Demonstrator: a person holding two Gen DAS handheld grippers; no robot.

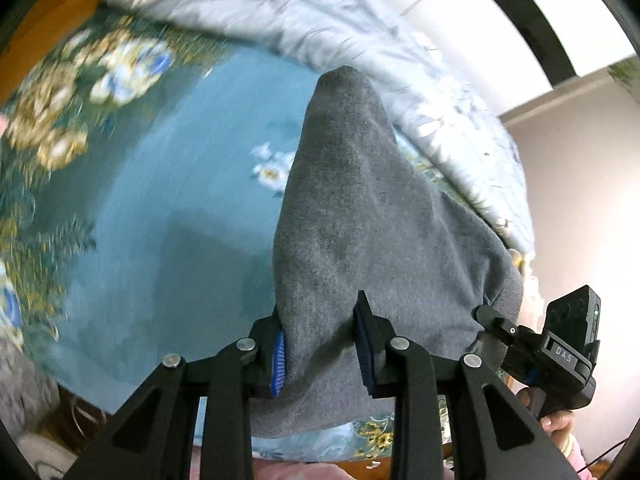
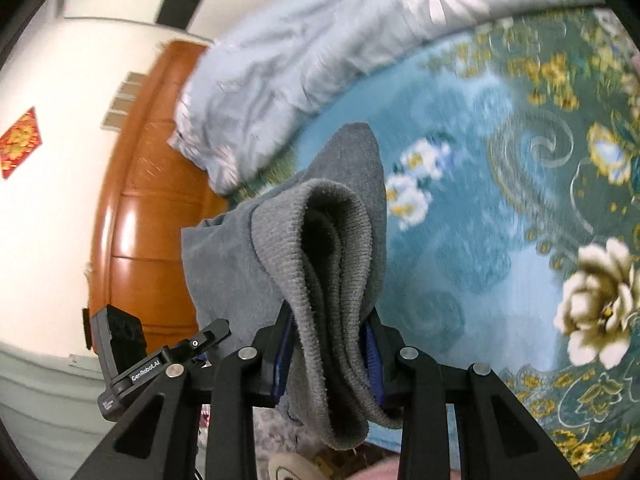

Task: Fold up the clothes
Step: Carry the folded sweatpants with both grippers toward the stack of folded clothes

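Note:
A grey knitted garment [image 1: 360, 208] hangs in the air over the bed, stretched between both grippers. My left gripper [image 1: 322, 344] is shut on one part of the grey fabric, which bunches between its blue pads [image 1: 279, 362]. The right gripper [image 1: 492, 320] shows at the far right of the left wrist view, holding the same cloth. In the right wrist view my right gripper [image 2: 330, 354] is shut on the garment's ribbed hem [image 2: 332, 280], which is folded over in thick layers. The left gripper [image 2: 208, 340] appears at the lower left there, gripping the cloth's other side.
Below lies a teal bedspread [image 1: 168, 184] with cream and yellow flowers [image 2: 600, 300]. A crumpled pale blue quilt [image 1: 304, 20] is heaped at the far side of the bed. A brown wooden door [image 2: 148, 208] and white walls stand beyond. A hand [image 1: 560, 420] holds the right gripper's handle.

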